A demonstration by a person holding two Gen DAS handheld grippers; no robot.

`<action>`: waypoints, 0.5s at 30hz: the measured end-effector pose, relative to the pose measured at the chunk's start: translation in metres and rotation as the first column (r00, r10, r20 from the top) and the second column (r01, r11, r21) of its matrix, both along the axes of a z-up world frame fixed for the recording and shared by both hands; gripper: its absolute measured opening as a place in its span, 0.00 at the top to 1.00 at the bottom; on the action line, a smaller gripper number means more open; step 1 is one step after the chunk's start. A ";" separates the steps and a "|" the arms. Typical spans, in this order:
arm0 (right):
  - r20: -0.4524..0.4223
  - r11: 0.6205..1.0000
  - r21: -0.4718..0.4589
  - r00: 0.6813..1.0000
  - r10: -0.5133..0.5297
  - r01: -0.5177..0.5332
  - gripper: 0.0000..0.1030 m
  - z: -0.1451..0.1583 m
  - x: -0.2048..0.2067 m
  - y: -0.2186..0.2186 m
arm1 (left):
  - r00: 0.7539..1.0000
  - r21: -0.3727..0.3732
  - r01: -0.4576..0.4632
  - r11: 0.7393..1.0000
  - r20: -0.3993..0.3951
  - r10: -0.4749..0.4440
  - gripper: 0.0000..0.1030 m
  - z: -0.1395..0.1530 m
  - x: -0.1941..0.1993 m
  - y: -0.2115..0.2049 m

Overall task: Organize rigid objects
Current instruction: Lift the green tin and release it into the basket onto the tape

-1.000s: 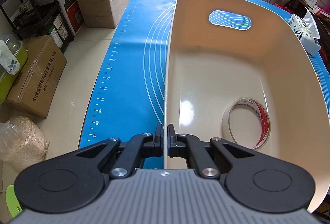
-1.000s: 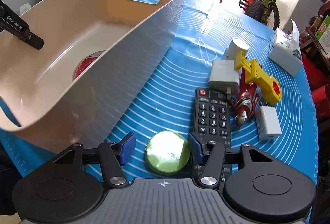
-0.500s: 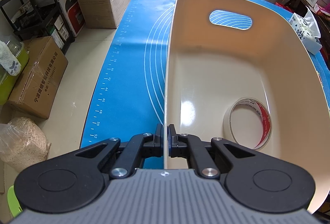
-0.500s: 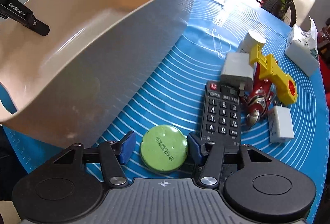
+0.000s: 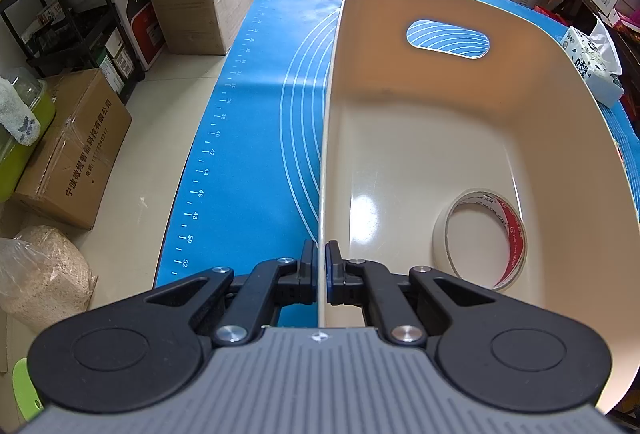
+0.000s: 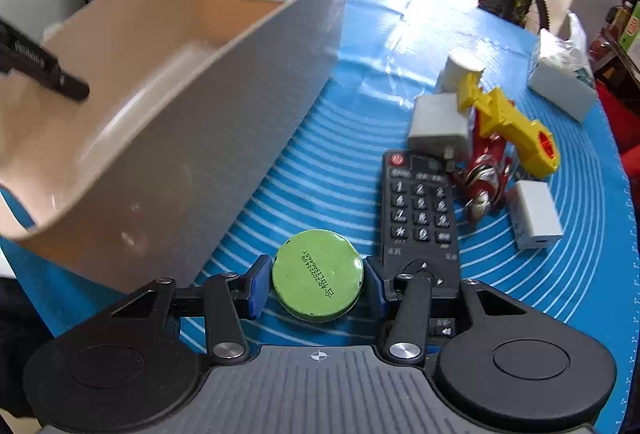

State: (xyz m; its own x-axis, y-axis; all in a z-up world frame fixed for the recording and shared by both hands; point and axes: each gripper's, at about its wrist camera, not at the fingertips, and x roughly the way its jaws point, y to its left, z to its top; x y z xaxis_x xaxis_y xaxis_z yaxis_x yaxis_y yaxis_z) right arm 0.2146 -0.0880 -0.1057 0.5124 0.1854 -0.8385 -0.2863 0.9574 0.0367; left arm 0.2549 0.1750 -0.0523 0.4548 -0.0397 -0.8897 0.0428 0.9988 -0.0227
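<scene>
The green tin (image 6: 317,275) is the thing we are after, while the beige bin (image 5: 460,138) waits on the blue mat (image 5: 256,138) covering the tabletop. Through the left wrist camera we see our left gripper (image 5: 319,266) with its jaws clamped on the bin's near rim, and a roll of tape (image 5: 482,239) lying on the bin's floor.

Through the right wrist camera, our right gripper (image 6: 316,284) has just been closing its jaws on the tin, which sits between the blue pads (image 6: 258,284); both pads touch its sides. The tin lies on the mat just beside the bin's outer wall, with a black remote (image 6: 420,212) on its other side. Beyond the remote lie a white charger (image 6: 438,124), a yellow toy (image 6: 508,124), a red figure (image 6: 482,180) and a white adapter (image 6: 534,214).
</scene>
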 end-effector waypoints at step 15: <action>0.246 0.986 0.040 0.955 -0.167 0.162 0.47 0.077 -0.003 -0.004 | 1.000 -0.001 -0.001 1.000 0.000 0.001 0.93 0.000 0.000 0.000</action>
